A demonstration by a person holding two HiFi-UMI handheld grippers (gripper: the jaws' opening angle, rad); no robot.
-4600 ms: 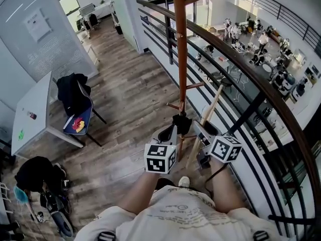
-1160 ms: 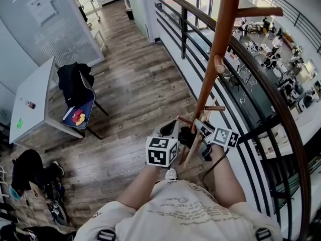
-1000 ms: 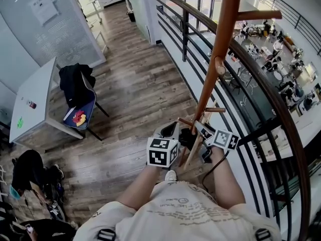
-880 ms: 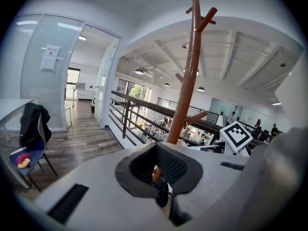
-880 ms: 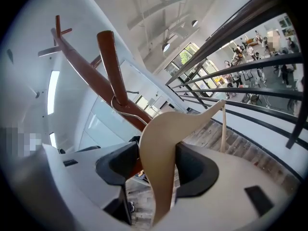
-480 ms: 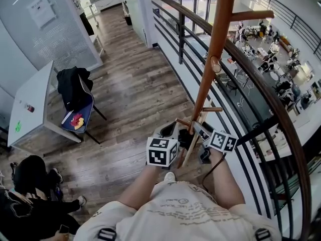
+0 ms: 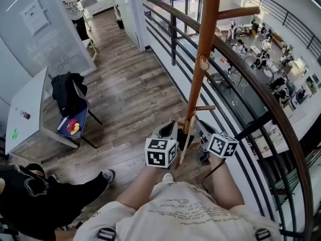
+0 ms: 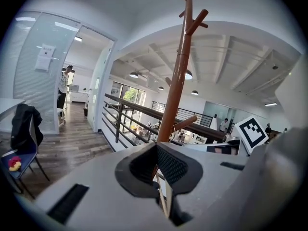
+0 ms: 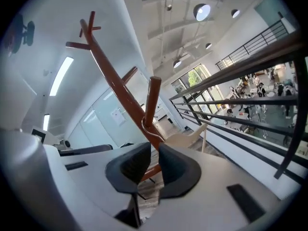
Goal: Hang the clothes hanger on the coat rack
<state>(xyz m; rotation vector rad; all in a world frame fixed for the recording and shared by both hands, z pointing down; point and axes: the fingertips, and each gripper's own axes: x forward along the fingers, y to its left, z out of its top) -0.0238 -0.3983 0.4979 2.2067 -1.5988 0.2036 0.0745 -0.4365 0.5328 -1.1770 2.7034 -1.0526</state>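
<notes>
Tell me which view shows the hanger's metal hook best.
Right gripper view: the hook curls round a coat rack peg, close and unblocked. Head view and left gripper view show only pale wood of the hanger.

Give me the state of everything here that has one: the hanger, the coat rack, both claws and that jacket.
coat rack: upright.
hanger: hook looped around a peg.
left claw: shut on the hanger.
right claw: closing, nothing seen between its pads.
jacket: draped over the chair.
</notes>
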